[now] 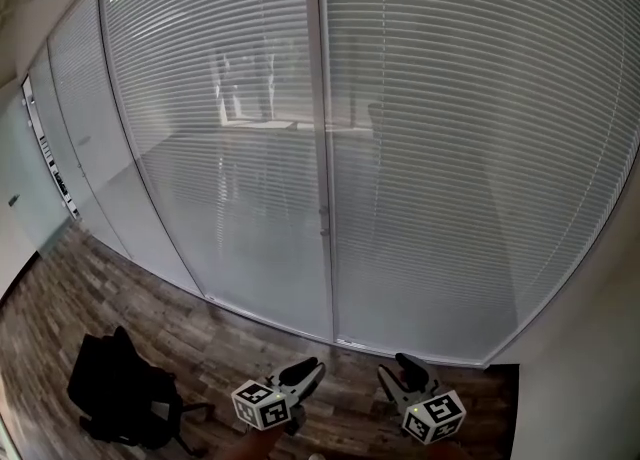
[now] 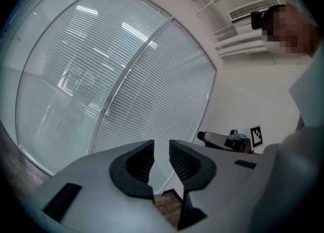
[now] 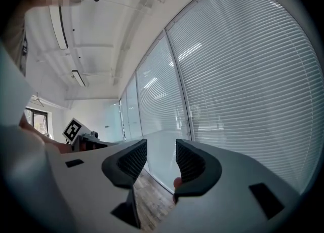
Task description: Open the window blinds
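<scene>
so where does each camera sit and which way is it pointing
Head view: on the person's head, looking steeply down at the blinds and wood floor; the left gripper and right gripper show at the bottom.
Left gripper view: rides the left gripper, looking along its own jaws at the blinds; the right gripper shows at right.
Right gripper view: rides the right gripper, looking along its own jaws at the blinds; the left gripper shows at left.
Shared: all three face the same blinds.

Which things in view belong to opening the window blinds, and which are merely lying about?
Belong to the job: window blinds, lowered; left gripper, shut and empty; right gripper, open and empty.
Lying about: black backpack on the wooden floor.
</scene>
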Demonstrator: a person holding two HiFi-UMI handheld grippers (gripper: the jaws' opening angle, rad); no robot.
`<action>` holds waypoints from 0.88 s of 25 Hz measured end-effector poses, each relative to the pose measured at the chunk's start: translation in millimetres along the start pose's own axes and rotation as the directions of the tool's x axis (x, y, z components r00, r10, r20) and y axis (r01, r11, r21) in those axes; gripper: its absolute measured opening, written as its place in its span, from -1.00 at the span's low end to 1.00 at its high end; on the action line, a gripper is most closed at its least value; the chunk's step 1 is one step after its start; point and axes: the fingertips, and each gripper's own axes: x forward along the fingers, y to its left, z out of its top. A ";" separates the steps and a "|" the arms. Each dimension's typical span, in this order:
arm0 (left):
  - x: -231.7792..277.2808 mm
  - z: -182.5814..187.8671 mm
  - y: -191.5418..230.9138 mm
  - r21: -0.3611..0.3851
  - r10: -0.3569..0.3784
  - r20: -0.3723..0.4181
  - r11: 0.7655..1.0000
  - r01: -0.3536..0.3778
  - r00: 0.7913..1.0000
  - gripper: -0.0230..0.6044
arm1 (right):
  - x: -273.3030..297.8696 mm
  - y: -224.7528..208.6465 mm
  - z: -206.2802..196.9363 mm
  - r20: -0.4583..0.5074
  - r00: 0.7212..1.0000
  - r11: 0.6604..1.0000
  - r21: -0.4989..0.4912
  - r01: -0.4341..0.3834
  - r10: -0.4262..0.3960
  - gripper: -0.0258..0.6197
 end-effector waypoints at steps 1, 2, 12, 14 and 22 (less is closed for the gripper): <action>0.6 3.6 6.3 0.001 -0.007 0.000 1.000 0.007 1.000 -0.64 | 6.8 -0.2 0.4 0.000 1.000 1.000 -0.001 0.006 -0.006 -0.38; 1.2 7.2 12.4 0.001 -0.014 0.000 1.000 0.014 1.000 -0.64 | 13.5 -0.3 0.6 -0.001 1.000 1.000 0.000 0.011 -0.011 -0.39; 0.6 28.3 71.9 0.002 -0.047 0.000 0.999 0.047 0.999 -0.64 | 80.0 1.8 -3.8 -0.007 0.999 0.999 -0.004 0.045 -0.045 -0.38; 0.9 30.4 81.5 -0.001 -0.048 0.001 0.999 0.048 0.999 -0.64 | 88.9 1.7 -1.7 -0.009 0.999 0.999 -0.008 0.051 -0.051 -0.38; 25.0 30.8 108.7 -0.015 -0.044 0.003 0.999 0.044 0.999 -0.64 | 115.7 -18.1 -6.3 -0.017 0.998 0.998 -0.015 0.054 -0.055 -0.38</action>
